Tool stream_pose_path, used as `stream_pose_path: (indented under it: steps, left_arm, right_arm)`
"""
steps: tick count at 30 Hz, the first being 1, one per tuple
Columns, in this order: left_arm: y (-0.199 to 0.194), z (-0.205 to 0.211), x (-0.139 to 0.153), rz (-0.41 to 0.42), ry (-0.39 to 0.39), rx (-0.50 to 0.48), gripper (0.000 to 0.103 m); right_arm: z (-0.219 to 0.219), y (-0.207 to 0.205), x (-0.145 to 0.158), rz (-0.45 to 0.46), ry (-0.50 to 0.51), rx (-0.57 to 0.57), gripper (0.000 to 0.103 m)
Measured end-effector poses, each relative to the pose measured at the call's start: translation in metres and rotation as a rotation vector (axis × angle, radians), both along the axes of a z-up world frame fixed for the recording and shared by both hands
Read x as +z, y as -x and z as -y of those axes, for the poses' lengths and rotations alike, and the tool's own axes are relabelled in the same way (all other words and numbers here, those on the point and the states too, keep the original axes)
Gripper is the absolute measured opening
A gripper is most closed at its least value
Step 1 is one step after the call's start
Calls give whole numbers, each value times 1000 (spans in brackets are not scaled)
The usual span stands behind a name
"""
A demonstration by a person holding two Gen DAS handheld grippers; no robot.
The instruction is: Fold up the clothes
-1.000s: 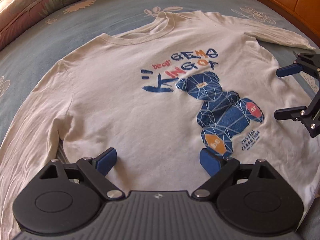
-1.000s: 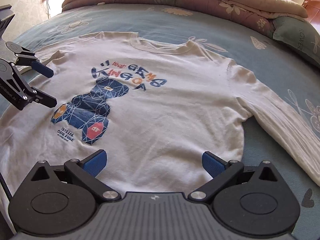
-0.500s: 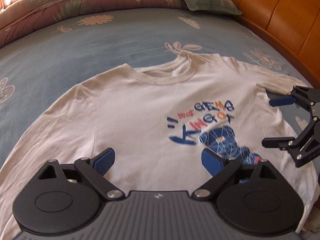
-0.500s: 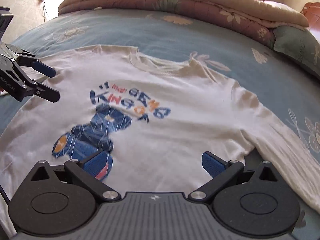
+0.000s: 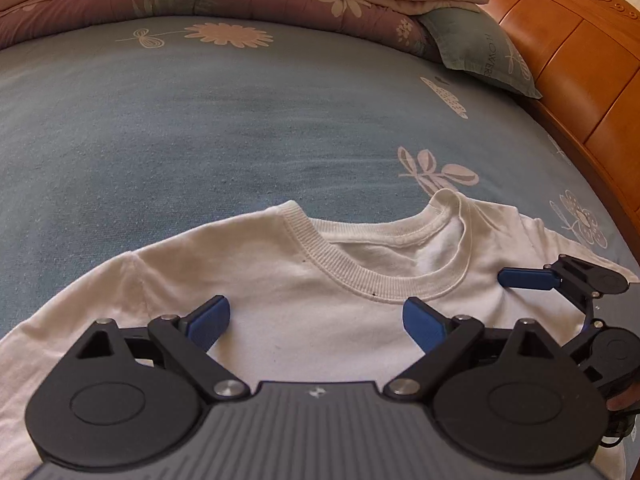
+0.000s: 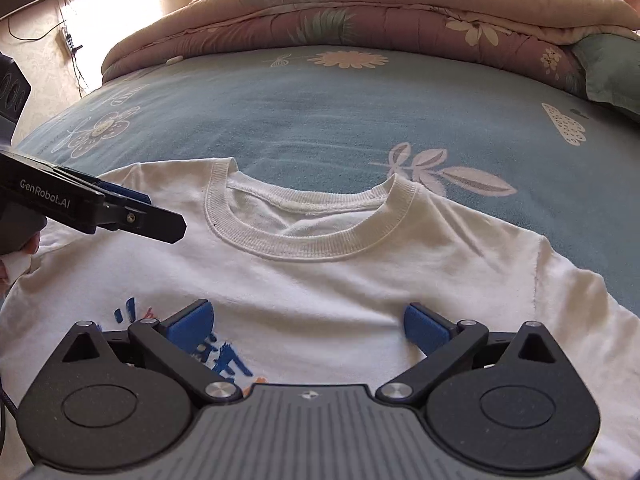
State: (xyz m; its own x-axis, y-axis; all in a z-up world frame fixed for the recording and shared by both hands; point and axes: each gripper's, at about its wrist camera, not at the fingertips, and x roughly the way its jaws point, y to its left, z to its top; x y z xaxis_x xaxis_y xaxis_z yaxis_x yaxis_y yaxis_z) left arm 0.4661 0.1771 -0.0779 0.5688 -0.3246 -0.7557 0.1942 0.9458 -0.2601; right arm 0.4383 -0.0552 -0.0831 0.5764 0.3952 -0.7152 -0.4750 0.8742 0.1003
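White long-sleeved shirt (image 5: 320, 320) spread face up on the blue flowered bed sheet (image 5: 200, 128), filling the lower half of both views, ribbed collar (image 6: 296, 248) just above centre, blue print (image 6: 224, 360) peeking out at the lower left of the right wrist view. Not yet folded. Left gripper (image 5: 316, 320) at bottom centre of its own view, spread wide over the chest just below the collar, nothing between the pads. Right gripper (image 6: 306, 326) likewise released, hovering over the cloth below the neckline, empty; contact with the fabric impossible to judge. Seen from the left view at the right edge, near the shoulder. Likely trouble from here: pinching only the top layer near the collar, leaving the back panel behind and bunching the fold. Uneven grasps at the two shoulders, giving a skewed crease. Thin knit slipping from smooth pads on the lift. Sleeves running out of the frame at lower left and lower right, apt to drag or twist underneath. Folded quilt (image 6: 360, 12) and pillow (image 5: 480, 52) along the top, well apart, little risk.
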Motion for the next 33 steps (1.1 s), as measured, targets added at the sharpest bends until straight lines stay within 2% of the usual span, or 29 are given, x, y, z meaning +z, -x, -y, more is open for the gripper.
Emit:
stream_pose_path:
  steps: [3,7,12,15,18,19,24,29,33]
  left_arm:
    - [-24,5,-1,20,-11,-2,96]
    - [-38,10,6,8,-12,3,97]
    - [-20,6,24,-1,59,-11,97]
    - [-14,10,16,-37,105,-52,97]
    - [-25,19,3,-30,48,-71,97]
    - [-32,21,-2,-19,34,-62,97]
    - [-52,22,0,-32,57,-41,101]
    - [-24,12,29,-35,51,-71,101]
    - [23,7,49,-20,-22,-125,101]
  right_arm:
    - [-11,-27,-3,28,33,13,103]
    - [-15,-48,2,20,47,19,103]
    - [2,-30,22,24,36,-7,103]
    - [14,-9,20,-3,76,-34,103]
    - [22,2,8,-53,89,-62,103]
    - [23,6,5,-43,92,-65,103]
    - [16,8,2,-17,118,-65,103]
    - [17,8,17,-20,83,-82,103]
    - [16,26,30,5,98,-40,103]
